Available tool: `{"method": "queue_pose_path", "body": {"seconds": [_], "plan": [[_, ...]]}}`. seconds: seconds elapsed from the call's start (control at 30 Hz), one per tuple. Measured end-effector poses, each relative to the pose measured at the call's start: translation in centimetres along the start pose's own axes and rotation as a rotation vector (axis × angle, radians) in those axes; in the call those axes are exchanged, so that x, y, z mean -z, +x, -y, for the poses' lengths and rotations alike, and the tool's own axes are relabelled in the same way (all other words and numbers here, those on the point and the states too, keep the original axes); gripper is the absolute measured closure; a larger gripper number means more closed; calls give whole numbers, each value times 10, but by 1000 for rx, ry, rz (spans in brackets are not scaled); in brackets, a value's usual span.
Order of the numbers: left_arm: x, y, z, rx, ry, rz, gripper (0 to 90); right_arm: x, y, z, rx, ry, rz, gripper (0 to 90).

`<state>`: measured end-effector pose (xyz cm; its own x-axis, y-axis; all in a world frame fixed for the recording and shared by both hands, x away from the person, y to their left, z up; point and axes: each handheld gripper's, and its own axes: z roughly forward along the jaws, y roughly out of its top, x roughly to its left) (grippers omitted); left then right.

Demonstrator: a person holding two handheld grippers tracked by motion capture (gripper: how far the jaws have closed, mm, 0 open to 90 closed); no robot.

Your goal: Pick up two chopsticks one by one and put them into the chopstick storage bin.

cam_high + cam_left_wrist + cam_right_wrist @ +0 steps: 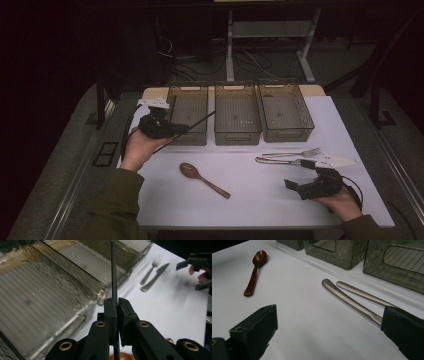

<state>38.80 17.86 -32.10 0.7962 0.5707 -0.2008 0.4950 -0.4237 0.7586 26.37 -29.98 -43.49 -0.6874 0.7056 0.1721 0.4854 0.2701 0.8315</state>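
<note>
— While I had the left gripper (114, 315) clamped, what was between its jaws?

— A thin, straight black chopstick (113, 272), pinched near one end. The rest ran out ahead of the jaws, above the smoky translucent plastic bins (188, 112). I judged it light and stiff, but slick and narrow, so it could swivel in the pads. I would have held it nearer the middle.

— And my right gripper (306, 188)?

— Its jaws stood wide apart and empty, low over the white table (312, 322). The steel knife (352, 301) and steel fork (364, 293) lay just ahead of the far jaw; the reddish-brown wooden spoon (254, 271) lay well off past the other jaw.
</note>
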Motion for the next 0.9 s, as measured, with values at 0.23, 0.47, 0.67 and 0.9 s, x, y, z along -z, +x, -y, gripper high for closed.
{"method": "queue_pose_path", "body": {"seconds": [0.23, 0.47, 0.67, 0.9], "plan": [[-2, 12, -17, 1, 17, -75, 853, 0, 0, 0, -2, -2, 0, 4], [-14, 26, -23, 50, -7, -191, 854, 0, 0, 1, -2, -1, 0, 4], [-23, 43, -25, 125, -39, -272, 854, 1, 0, 1, -2, -3, -3, 4], [-33, 63, -31, 195, -42, -357, 854, 1, 0, 1, -4, -5, -7, 4]]}}
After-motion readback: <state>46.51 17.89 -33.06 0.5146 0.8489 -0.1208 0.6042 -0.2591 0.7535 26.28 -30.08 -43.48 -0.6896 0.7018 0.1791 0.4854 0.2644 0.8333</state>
